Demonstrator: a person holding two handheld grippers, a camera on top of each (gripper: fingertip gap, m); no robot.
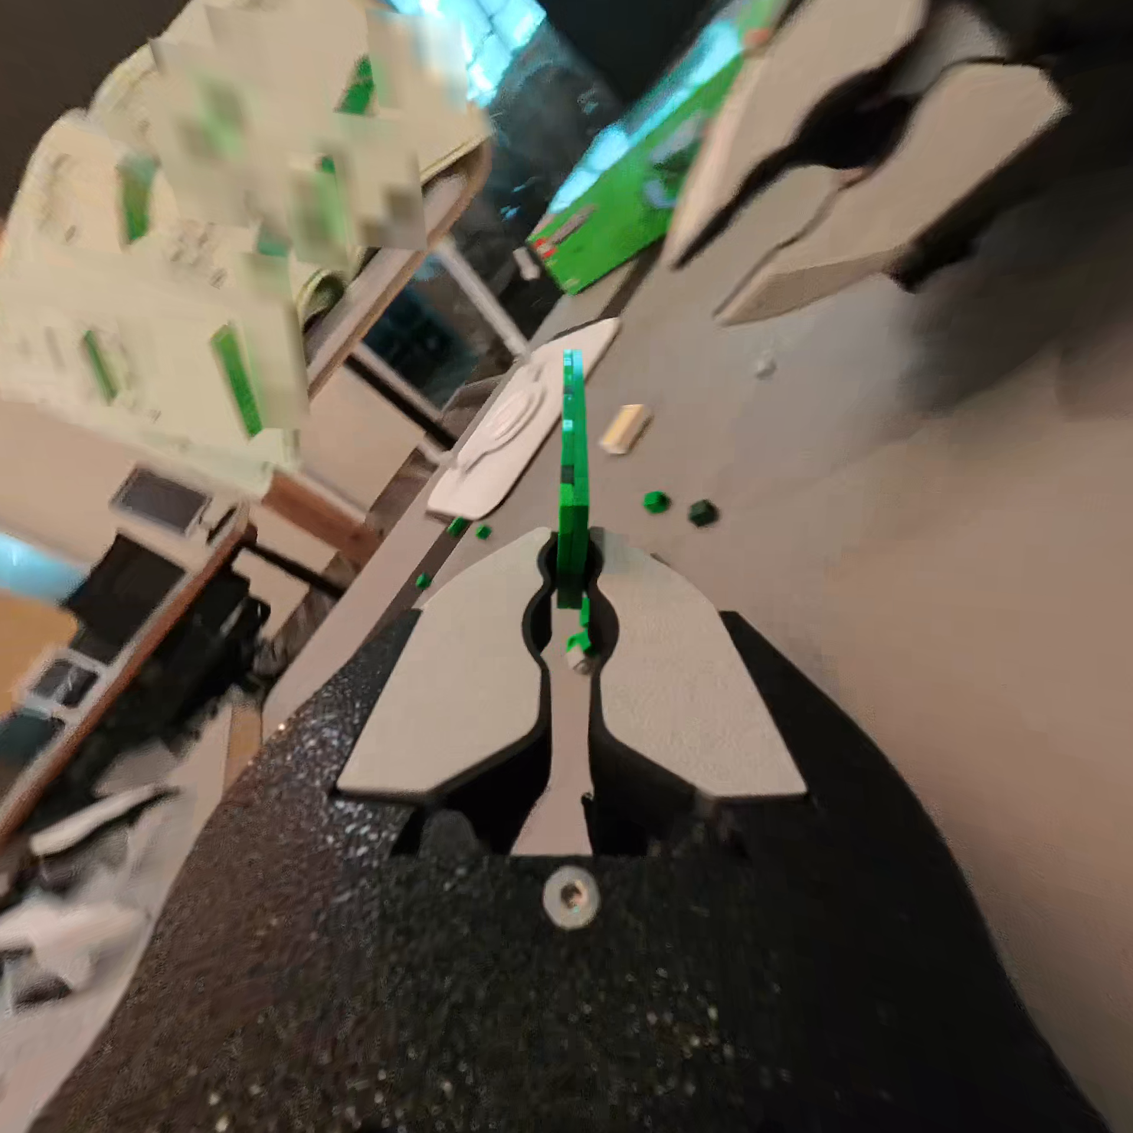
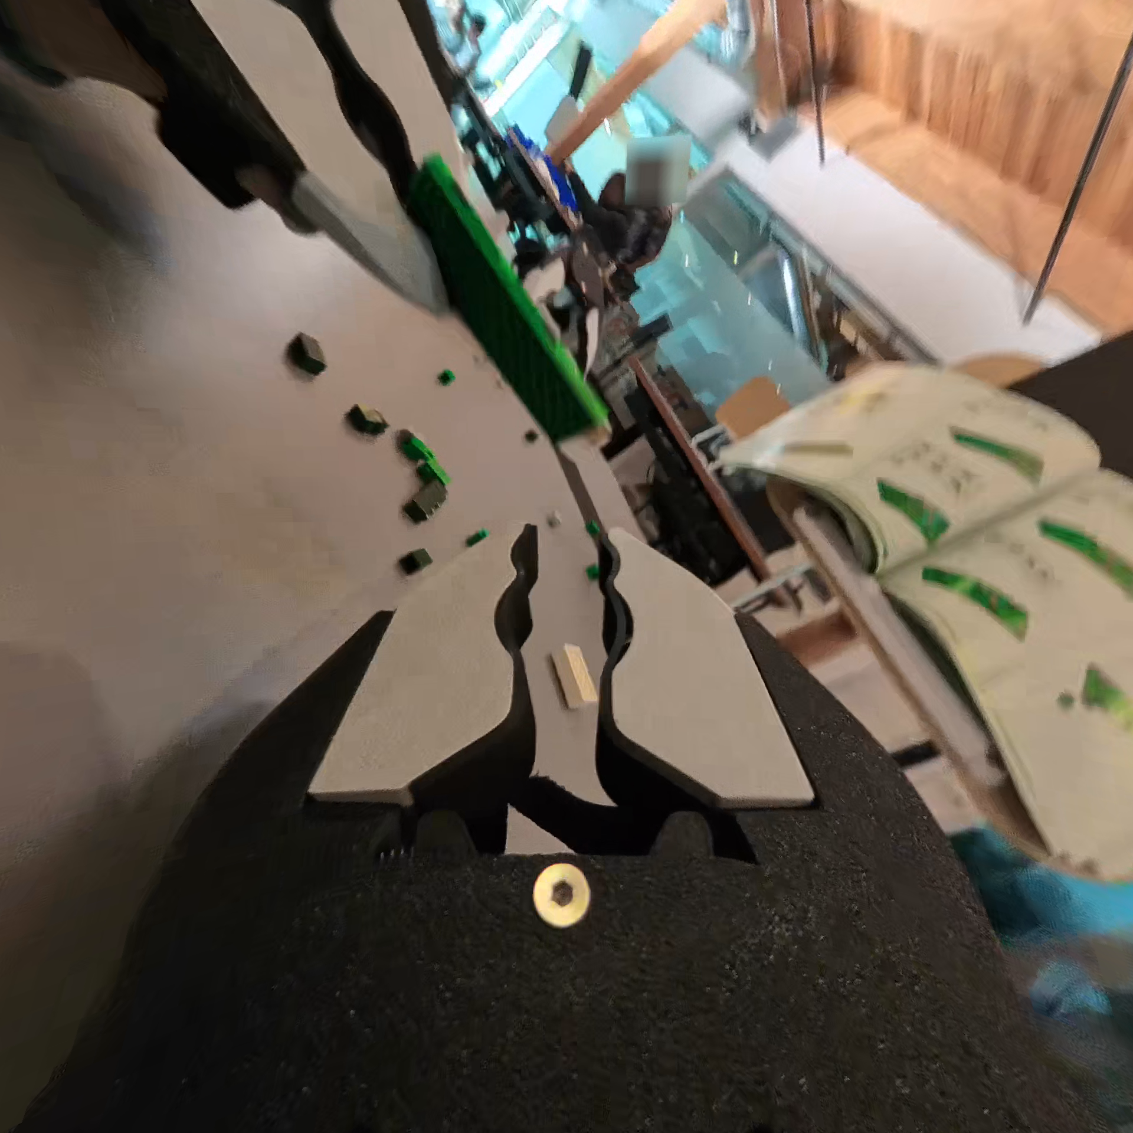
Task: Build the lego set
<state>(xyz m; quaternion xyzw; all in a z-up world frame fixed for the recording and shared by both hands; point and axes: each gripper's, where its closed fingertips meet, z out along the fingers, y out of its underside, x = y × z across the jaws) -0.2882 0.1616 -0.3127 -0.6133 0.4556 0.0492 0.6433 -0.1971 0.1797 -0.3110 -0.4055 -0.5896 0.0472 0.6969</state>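
Observation:
My left gripper is shut on a long green lego plate, held edge-on and sticking out forward above the grey table. In the right wrist view the same plate shows at the upper left, clamped by the left gripper's fingers. My right gripper is open, low over the table, with a tan brick lying between its fingers, untouched. That brick lies just right of the plate in the left wrist view. The right gripper shows at the upper right there.
Several small green and dark green pieces lie scattered on the table, two of them near the plate. A white pad and a green box lie by the far edge. An open instruction booklet stands at the right.

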